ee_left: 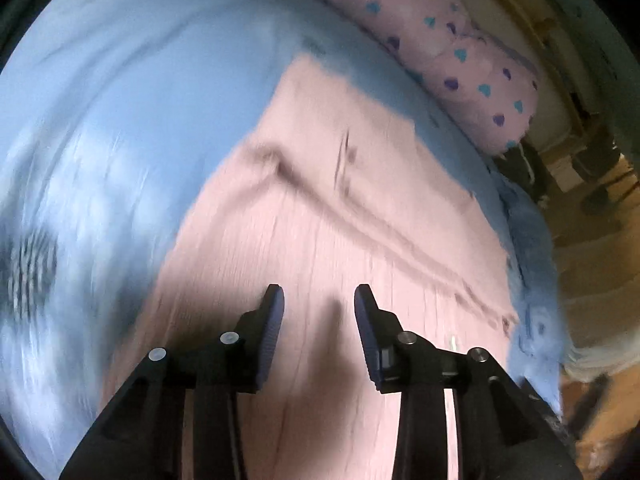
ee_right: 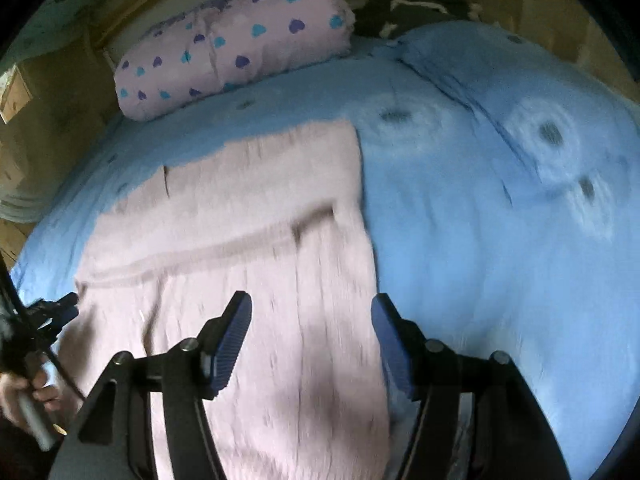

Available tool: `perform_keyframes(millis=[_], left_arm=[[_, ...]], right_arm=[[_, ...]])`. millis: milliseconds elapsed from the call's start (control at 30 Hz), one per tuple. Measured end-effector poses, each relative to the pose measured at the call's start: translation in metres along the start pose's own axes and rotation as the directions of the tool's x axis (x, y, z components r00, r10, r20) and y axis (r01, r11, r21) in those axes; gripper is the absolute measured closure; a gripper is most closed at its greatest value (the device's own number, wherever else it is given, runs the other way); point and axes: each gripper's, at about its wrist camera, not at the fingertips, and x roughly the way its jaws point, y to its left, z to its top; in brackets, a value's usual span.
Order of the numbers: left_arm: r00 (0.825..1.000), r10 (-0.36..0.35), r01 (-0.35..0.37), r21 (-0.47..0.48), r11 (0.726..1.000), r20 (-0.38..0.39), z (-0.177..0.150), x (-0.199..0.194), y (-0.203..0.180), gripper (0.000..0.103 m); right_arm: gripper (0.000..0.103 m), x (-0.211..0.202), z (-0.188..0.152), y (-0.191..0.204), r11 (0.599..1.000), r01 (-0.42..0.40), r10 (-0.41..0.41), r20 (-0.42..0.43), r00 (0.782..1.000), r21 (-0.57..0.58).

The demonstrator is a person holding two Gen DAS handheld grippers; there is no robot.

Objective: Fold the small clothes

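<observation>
Pink garment (ee_right: 256,240) edge lies between open right gripper (ee_right: 312,320) jaws

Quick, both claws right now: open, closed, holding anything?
Left claw: open, nothing between the fingers, above the pink garment.
Right claw: open wide, empty, over the garment's right edge.

A pale pink ribbed garment (ee_left: 320,216) lies spread flat on the blue bedcover (ee_left: 120,100), one fold ridge crossing it.
</observation>
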Motion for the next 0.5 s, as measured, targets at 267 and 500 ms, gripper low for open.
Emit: perform_keyframes(millis=[267, 500], left_arm=[[0.880, 0.378, -0.438, 0.182, 0.880, 0.288, -0.050, -0.073, -0.016, 0.083], [0.973, 0.205, -0.216, 0.104, 0.971, 0.108, -0.064, -0.102, 0.022, 0.079]], right_arm=[[0.038, -0.022, -0.040, 0.022, 0.928, 0.351, -0.332, 0.152, 0.931, -0.125], [0.035, -0.033, -0.057, -0.015, 0.985, 0.172, -0.171, 0.024, 0.985, -0.012]])
